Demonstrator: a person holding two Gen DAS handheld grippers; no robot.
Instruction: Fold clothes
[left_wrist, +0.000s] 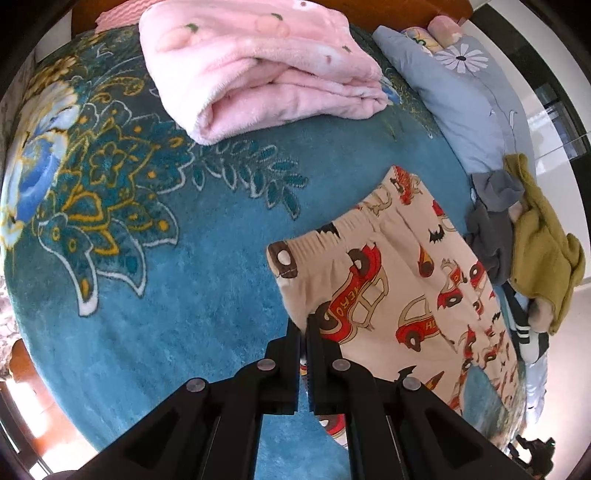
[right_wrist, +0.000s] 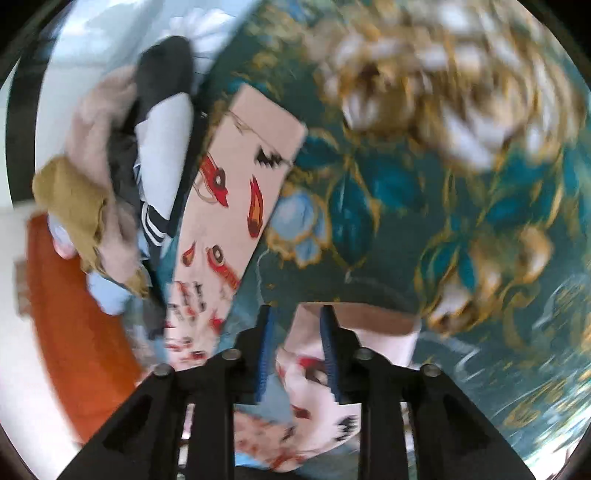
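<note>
Cream children's pants (left_wrist: 402, 280) printed with red cars and bats lie on a teal floral blanket (left_wrist: 166, 295). My left gripper (left_wrist: 303, 325) is shut on the pants' side edge just below the elastic waistband. In the blurred right wrist view, one pant leg (right_wrist: 236, 192) stretches away. My right gripper (right_wrist: 297, 314) has its jaws partly apart, with the cuff of the other leg (right_wrist: 365, 328) lying between and under the fingers. I cannot tell whether it grips the cloth.
A folded pink fleece blanket (left_wrist: 266, 70) lies at the far side. A grey-blue quilt (left_wrist: 469, 110) and a pile of olive, grey and striped clothes (left_wrist: 532, 236) sit at the right edge; the pile also shows in the right wrist view (right_wrist: 110, 184).
</note>
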